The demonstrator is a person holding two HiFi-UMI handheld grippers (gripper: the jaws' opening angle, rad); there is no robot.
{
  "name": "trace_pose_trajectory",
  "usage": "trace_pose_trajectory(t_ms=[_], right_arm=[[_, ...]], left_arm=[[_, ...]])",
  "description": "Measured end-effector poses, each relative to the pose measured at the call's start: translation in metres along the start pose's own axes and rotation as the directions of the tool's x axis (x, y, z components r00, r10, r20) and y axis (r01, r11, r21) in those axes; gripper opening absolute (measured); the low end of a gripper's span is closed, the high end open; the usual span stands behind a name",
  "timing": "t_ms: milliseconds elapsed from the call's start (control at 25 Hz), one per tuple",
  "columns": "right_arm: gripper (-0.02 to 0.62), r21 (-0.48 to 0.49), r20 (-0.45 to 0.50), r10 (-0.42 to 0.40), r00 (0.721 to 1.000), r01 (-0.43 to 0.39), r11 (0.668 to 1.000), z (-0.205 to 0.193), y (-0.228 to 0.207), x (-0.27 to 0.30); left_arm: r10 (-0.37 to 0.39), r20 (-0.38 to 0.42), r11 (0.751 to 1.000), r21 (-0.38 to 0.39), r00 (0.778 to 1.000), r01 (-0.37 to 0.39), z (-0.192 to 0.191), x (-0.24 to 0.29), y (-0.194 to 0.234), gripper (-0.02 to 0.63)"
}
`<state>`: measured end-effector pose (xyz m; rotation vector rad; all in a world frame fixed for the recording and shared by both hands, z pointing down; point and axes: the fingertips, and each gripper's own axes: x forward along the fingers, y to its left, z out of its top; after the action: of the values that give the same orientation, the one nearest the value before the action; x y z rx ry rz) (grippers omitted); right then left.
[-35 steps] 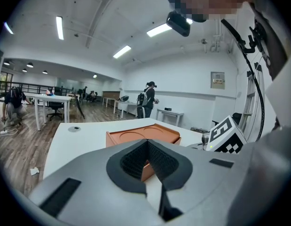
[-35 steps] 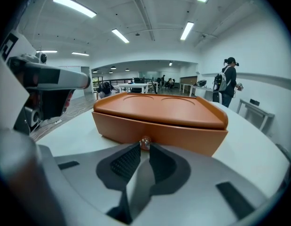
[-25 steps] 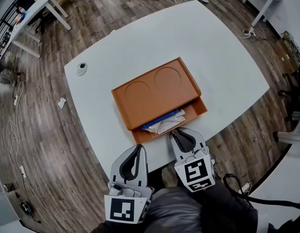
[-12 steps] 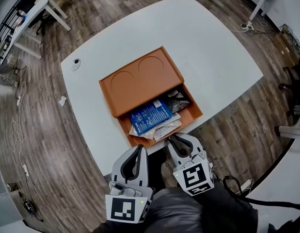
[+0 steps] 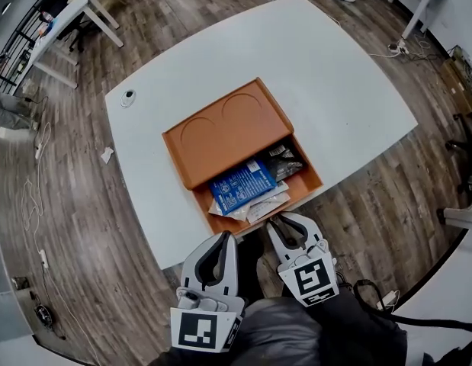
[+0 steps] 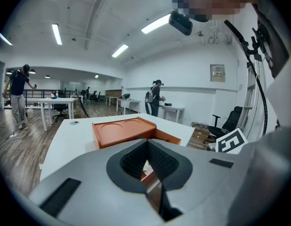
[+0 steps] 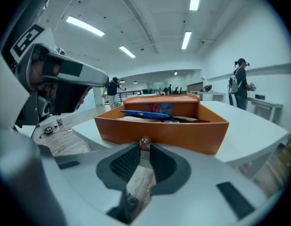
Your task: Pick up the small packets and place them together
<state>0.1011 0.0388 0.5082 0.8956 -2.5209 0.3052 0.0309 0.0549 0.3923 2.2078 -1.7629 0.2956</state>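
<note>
An orange box [image 5: 228, 132] lies on the white table [image 5: 335, 90], its drawer [image 5: 310, 183] pulled out toward me. Inside the drawer are a blue packet [image 5: 242, 187], a dark packet [image 5: 284, 158] and white packets [image 5: 264, 204]. My right gripper [image 5: 277, 219] is at the drawer's front wall [image 7: 183, 131], shut on the small knob [image 7: 145, 142]; the blue packet [image 7: 145, 113] shows over the rim. My left gripper [image 5: 228, 237] hangs beside it off the table edge, shut and holding nothing; past its tips [image 6: 146, 145] I see the orange box [image 6: 121, 131].
A small round white object [image 5: 128, 97] sits near the table's far left corner. A crumpled scrap [image 5: 107, 155] and cables lie on the wooden floor. Other desks [image 5: 68, 14] and several people stand farther off.
The drawer has slid out of the box toward me, uncovering the blue, dark and white packets. Both grippers drew back with it; over the last half second little has moved.
</note>
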Motion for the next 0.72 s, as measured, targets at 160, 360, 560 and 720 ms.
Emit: trace_pose_trajectory(t_ms=[160,360,560,720], right_arm=[[0.067,0.000,0.016,0.035,0.999,-0.035,0.999,-0.001,0.001,0.002],[0.104,-0.015,-0.062,0.084,0.995,-0.085,0.996,-0.005,0.004,-0.016],[0.104,-0.119,-0.012,0.136,0.991,-0.137,0.983,0.045,0.013,-0.046],[0.104,-0.216,0.063,0.159,0.985,-0.142,0.966,0.105,0.018,-0.048]], left_arm=[[0.019,0.001,1.000,-0.004,1.000,-0.019,-0.003,0.002,0.002,0.002],[0.017,0.005,1.000,-0.021,1.000,-0.017,0.013,-0.003,-0.002,0.002],[0.012,0.051,0.999,-0.035,0.999,-0.010,0.057,-0.014,-0.006,0.002],[0.019,0.141,1.000,-0.015,0.990,-0.017,0.102,-0.025,-0.002,0.002]])
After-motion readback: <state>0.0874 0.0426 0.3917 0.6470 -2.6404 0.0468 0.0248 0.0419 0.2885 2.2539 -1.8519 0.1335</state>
